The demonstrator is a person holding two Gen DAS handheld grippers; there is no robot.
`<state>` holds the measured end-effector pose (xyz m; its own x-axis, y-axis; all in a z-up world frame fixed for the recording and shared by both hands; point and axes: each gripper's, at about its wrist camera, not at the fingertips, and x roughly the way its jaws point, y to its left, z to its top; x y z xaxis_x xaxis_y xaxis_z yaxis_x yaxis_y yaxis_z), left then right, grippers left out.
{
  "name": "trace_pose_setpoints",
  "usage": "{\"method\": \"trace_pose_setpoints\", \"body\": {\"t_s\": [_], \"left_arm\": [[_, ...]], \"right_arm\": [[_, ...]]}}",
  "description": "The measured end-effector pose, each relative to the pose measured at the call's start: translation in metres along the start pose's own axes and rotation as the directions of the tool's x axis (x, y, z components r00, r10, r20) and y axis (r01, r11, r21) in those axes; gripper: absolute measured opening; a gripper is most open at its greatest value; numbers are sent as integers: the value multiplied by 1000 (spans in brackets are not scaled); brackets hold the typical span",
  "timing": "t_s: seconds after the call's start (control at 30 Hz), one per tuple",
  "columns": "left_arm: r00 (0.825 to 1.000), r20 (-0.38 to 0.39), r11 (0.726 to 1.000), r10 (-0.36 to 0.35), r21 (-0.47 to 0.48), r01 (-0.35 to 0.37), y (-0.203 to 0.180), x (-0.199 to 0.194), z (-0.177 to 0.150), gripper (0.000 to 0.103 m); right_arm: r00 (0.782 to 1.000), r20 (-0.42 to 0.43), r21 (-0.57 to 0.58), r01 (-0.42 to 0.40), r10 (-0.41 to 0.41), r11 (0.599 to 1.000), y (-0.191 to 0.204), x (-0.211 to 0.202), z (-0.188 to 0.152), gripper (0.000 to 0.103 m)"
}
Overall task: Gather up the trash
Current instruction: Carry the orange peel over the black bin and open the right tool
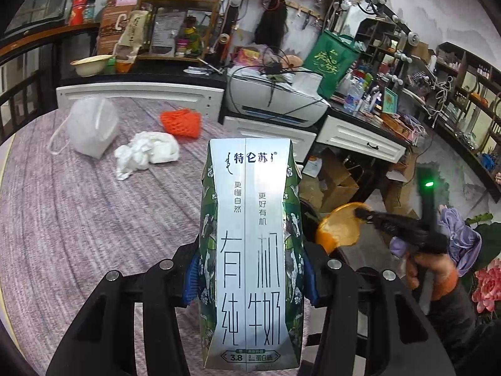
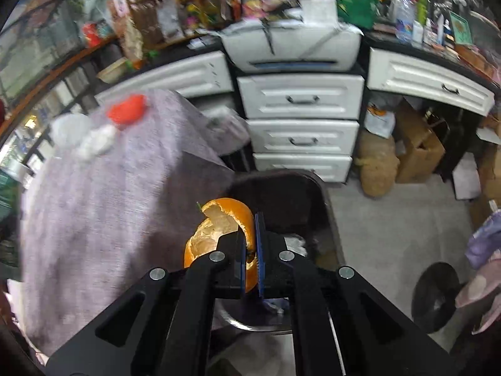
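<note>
A silver and green milk carton stands upright between the blue pads of my left gripper, which is shut on it above the purple-grey tablecloth. Further back on the cloth lie a white face mask, a crumpled white tissue and an orange-red foam net. My right gripper is shut on a curled orange peel. It hangs over a dark trash bin on the floor beside the table. In the left wrist view the peel shows to the carton's right.
White drawers with a printer on top stand behind the bin. Cardboard boxes and a sack sit under the desk on the right. A round black base lies on the floor. A hand grips the right tool.
</note>
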<state>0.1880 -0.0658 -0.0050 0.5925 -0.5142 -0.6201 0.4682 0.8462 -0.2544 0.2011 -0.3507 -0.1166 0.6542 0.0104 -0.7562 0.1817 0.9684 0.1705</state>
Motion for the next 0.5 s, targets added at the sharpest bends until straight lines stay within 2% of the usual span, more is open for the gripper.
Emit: {"method": "trace_pose_setpoints", "body": {"t_s": [0.13,0.3,0.5], "left_arm": [[1000,-3,999,-22,23,22,-15,7,4,50],[999,-16,998,-44,38,45,-28,16,6,50],[997,-42,997,-69,39,71,-36,25,4,50]], "right_arm": [[995,-102,30,22,-19,999,-15,39,-9,6],[976,-215,48,42,-30,998,-26,83,-23,6],[954,-293,46,75,-58,996,-29,114,-37,6]]}}
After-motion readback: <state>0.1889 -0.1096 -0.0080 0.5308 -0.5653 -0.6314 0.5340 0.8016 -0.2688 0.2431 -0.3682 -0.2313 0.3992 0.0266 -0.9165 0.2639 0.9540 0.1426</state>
